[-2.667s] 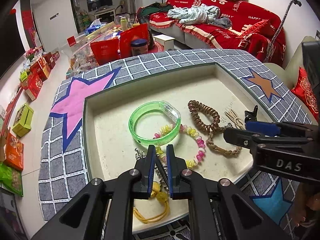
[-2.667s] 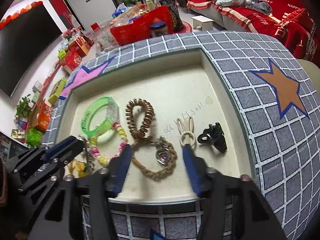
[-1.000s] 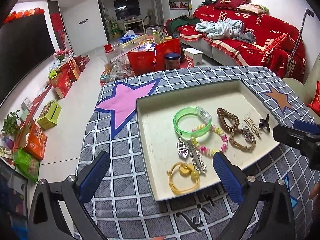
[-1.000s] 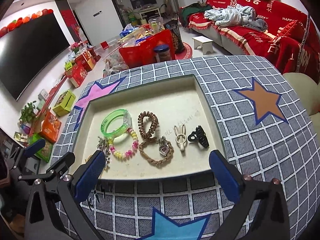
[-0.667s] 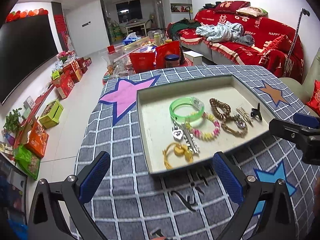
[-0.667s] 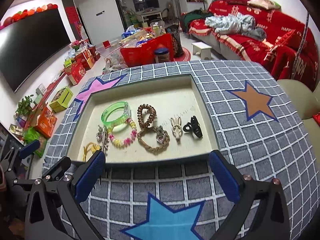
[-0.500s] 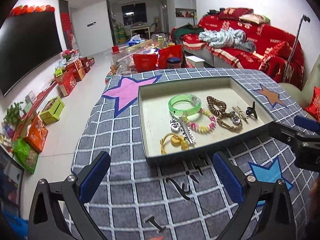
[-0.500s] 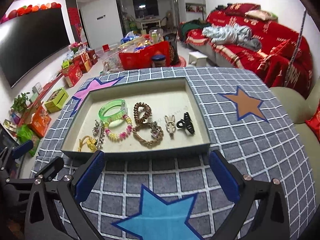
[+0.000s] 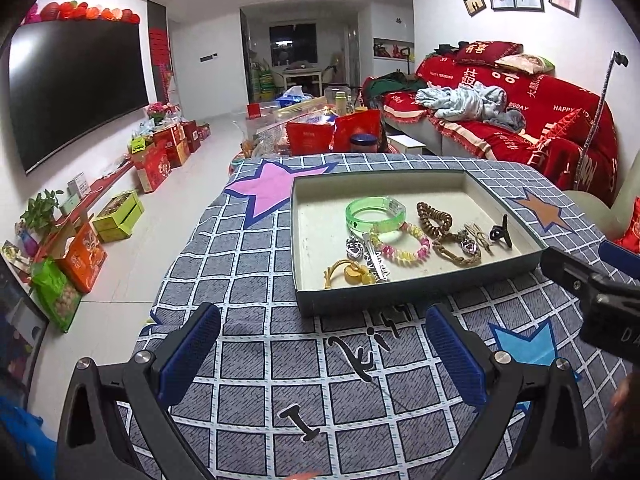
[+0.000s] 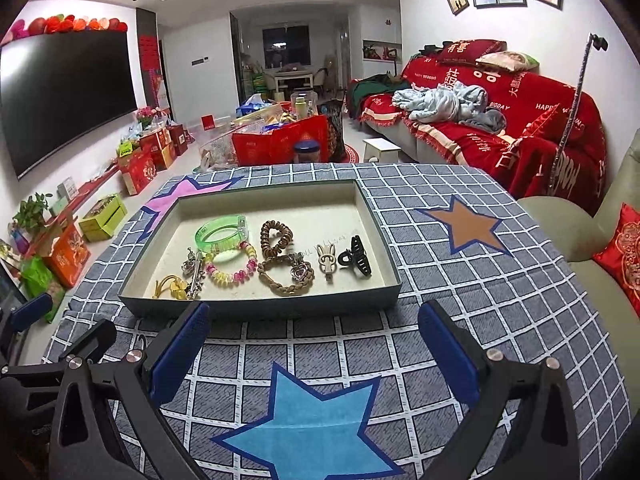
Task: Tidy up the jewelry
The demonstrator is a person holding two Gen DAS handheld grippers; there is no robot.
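Observation:
A shallow grey-green tray (image 9: 404, 295) (image 10: 256, 307) sits on the checked cloth and holds the jewelry in a row. In it lie a green bangle (image 9: 375, 213) (image 10: 222, 233), a pink and yellow bead bracelet (image 9: 402, 245) (image 10: 232, 266), a brown coil hair tie (image 9: 434, 219) (image 10: 276, 237), a braided cord with a heart pendant (image 10: 289, 276), a yellow hair tie (image 9: 348, 273) (image 10: 172, 286), a cream rabbit clip (image 10: 327, 260) and a black claw clip (image 9: 502, 233) (image 10: 355, 258). My left gripper (image 9: 320, 346) and right gripper (image 10: 312, 346) are both wide open and empty, held back over the cloth in front of the tray.
The table cloth (image 10: 460, 280) is grey checked with pink, brown and blue stars. A red sofa (image 10: 520, 120) stands at the right, red bags and boxes (image 10: 280, 136) beyond the table, a TV (image 10: 60, 96) on the left wall.
The left gripper, shut among the jewelry earlier, has opened. Both grippers have pulled back and up from the tray, which now sits farther away.

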